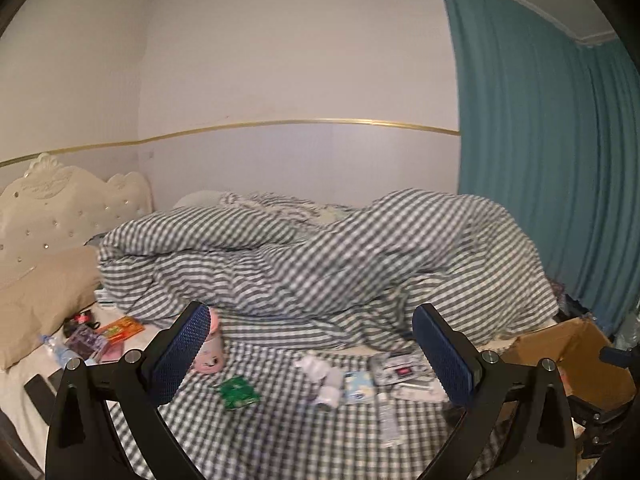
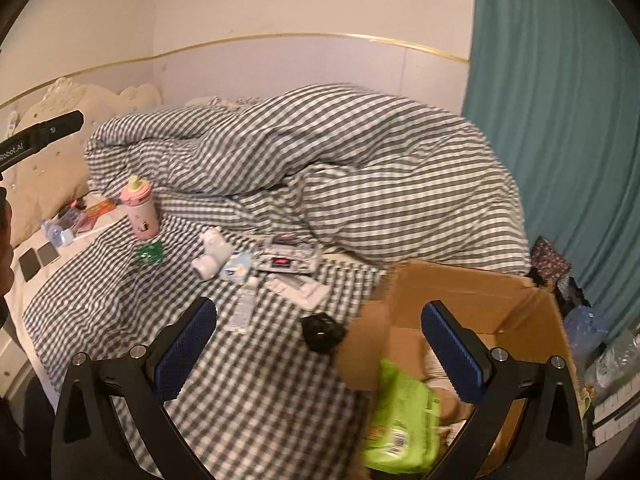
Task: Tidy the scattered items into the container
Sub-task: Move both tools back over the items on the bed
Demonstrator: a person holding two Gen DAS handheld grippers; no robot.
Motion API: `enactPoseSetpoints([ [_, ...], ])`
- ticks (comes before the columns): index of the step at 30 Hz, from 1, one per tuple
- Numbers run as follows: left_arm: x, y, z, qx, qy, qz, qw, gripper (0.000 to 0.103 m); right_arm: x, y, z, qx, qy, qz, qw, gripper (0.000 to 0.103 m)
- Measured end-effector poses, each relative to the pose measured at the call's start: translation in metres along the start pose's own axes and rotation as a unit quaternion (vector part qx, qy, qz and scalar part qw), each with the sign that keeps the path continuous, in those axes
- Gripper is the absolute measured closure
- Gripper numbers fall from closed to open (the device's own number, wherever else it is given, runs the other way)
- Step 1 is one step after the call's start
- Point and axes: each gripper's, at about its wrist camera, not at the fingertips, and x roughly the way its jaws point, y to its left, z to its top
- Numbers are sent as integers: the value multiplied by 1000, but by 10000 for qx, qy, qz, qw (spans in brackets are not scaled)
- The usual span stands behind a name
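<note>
Scattered items lie on a grey-checked sheet (image 2: 120, 312): a pink bottle (image 2: 140, 212), a green packet (image 2: 150, 254), a white figure (image 2: 212, 254), a light blue pack (image 2: 238, 266), a clear tube (image 2: 244, 308), foil packs (image 2: 286, 258) and a black object (image 2: 320, 332). An open cardboard box (image 2: 472, 300) stands at the bed's right edge. A green wipes pack (image 2: 400, 416), blurred, is at the box's near side below my right gripper (image 2: 320, 340), which is open. My left gripper (image 1: 312, 348) is open and empty above the sheet, with the pink bottle (image 1: 210, 354) behind its left finger.
A rumpled checked duvet (image 1: 320, 256) fills the back of the bed. A beige pillow (image 1: 44, 292), small items (image 1: 116, 330) and a water bottle (image 1: 58, 348) lie at the left. A teal curtain (image 1: 540, 140) hangs at the right. Bags (image 2: 588, 320) sit beside the box.
</note>
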Motion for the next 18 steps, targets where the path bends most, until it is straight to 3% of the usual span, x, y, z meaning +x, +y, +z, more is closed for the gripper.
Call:
enactPoseSetpoints([
  [8, 19, 44, -9, 87, 325, 316, 9989, 0, 44, 39, 2, -95, 456, 263, 9986, 0],
  [18, 67, 83, -28, 162, 1152, 422, 9923, 0, 99, 71, 4, -95, 930, 484, 9944, 0],
])
